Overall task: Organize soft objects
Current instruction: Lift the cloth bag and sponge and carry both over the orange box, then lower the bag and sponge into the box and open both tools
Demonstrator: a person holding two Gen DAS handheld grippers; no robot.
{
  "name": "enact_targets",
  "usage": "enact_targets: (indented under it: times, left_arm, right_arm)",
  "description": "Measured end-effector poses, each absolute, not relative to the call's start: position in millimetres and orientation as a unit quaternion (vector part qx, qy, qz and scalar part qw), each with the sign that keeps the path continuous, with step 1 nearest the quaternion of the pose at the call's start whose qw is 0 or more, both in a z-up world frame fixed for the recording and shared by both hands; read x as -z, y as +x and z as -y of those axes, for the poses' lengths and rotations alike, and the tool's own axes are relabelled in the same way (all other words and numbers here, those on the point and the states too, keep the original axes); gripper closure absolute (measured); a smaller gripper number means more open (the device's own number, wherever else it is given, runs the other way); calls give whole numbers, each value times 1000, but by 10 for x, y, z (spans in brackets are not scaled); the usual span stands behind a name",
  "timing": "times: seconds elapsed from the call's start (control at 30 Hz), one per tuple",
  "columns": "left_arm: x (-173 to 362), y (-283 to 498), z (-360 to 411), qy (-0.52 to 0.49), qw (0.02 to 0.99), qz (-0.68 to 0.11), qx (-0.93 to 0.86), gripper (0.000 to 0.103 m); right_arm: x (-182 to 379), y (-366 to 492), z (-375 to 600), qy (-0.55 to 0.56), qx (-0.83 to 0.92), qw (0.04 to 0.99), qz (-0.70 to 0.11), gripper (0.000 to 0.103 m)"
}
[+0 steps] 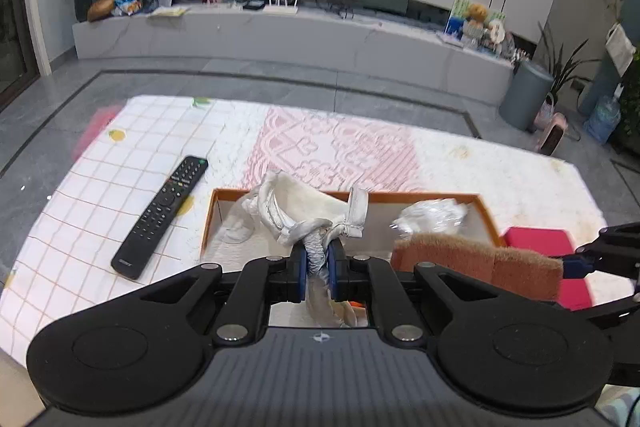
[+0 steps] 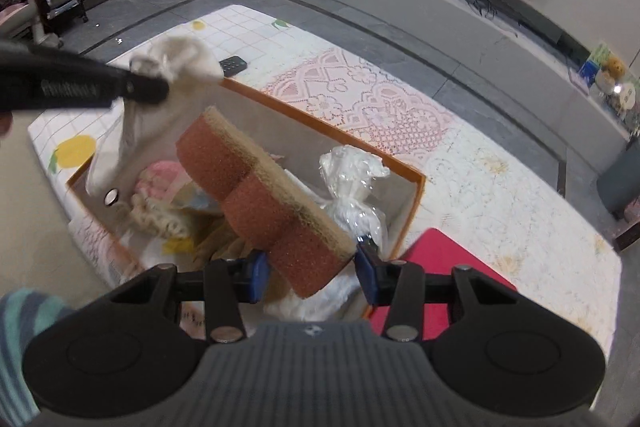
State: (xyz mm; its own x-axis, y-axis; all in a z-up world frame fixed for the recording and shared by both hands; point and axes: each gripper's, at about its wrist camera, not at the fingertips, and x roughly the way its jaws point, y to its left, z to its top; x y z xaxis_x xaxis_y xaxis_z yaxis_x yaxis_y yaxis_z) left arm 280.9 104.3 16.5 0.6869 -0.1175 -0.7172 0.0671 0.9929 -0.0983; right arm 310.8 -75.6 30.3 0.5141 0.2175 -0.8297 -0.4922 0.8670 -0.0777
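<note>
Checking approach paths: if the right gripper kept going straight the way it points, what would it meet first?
Probably the crumpled clear plastic bag inside the orange-rimmed box; the right gripper, holding the sponge, points down into it, though depth is uncertain.

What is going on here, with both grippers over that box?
A person with a gripper in each hand is sorting soft things at an orange-rimmed box on a cloth-covered table. The left gripper is shut on a white fabric item, held over the box. The right gripper holds an orange sponge above it. A clear plastic bag already lies inside. A remote lies beside the box.
</note>
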Motion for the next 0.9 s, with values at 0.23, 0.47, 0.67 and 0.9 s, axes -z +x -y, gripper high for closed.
enact_targets:
  times: [0.23, 0.47, 0.67, 0.9]
  left_arm:
    - [285, 3111, -1210, -68, 895, -438, 51, 92]
    - [602, 3234, -1359, -82, 878, -470, 45, 92]
    - [721, 3261, -1398, -91, 872, -479, 40, 91]
    - [562, 3178, -1405, -98, 879, -465, 44, 77]
  right_arm:
    - [19, 3474, 494, -170, -201, 849, -458, 59]
    - [291, 3667, 303, -188, -213, 836, -470, 59]
    - [441, 3732, 259, -201, -209, 830, -476, 62]
    - [353, 3718, 303, -194, -216, 834, -469, 61]
